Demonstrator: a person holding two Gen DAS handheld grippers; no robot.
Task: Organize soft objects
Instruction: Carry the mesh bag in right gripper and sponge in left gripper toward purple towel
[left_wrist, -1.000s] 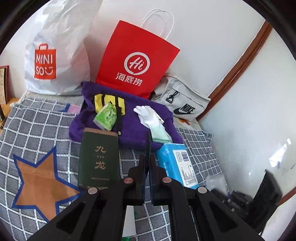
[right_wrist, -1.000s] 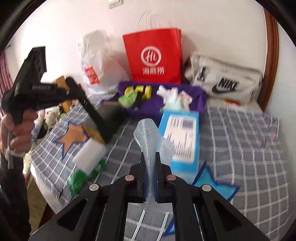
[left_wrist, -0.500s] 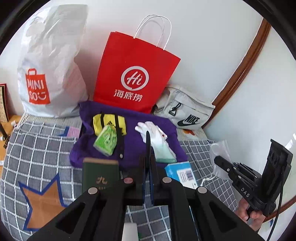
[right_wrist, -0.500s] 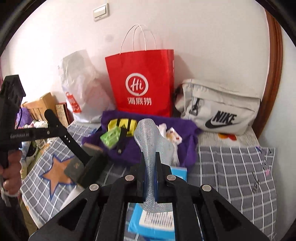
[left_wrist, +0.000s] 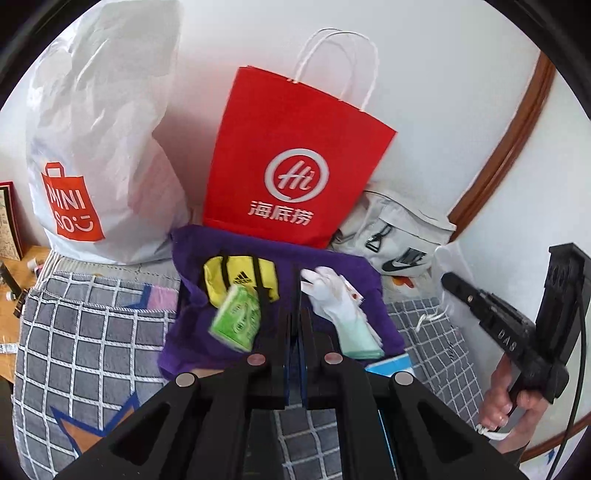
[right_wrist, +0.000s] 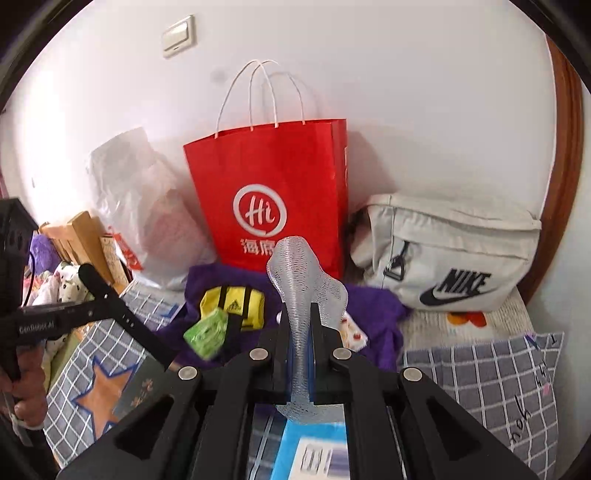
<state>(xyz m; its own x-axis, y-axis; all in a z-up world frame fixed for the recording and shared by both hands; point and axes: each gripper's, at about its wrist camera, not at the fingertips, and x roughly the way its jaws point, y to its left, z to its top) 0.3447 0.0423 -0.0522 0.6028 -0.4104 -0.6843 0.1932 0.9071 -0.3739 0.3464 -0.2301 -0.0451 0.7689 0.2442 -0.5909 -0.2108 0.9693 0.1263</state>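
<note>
Right claw (right_wrist: 300, 314) clamped on mesh sleeve (right_wrist: 301, 280); left claw (left_wrist: 295, 291) closed, empty. "Hi" red bag (right_wrist: 273, 192) at twelve, "NIKE" pouch (right_wrist: 450, 254) at two.

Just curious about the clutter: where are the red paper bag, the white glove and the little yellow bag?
red paper bag (right_wrist: 280, 177), right wrist view, front panel
white glove (left_wrist: 338, 302), left wrist view, palm
yellow bag (left_wrist: 229, 275), left wrist view, front

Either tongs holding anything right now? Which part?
Right tongs clamp a clear mesh sleeve across its narrow lower stretch, the wider top sticking up. Left tongs shut, empty.
</note>
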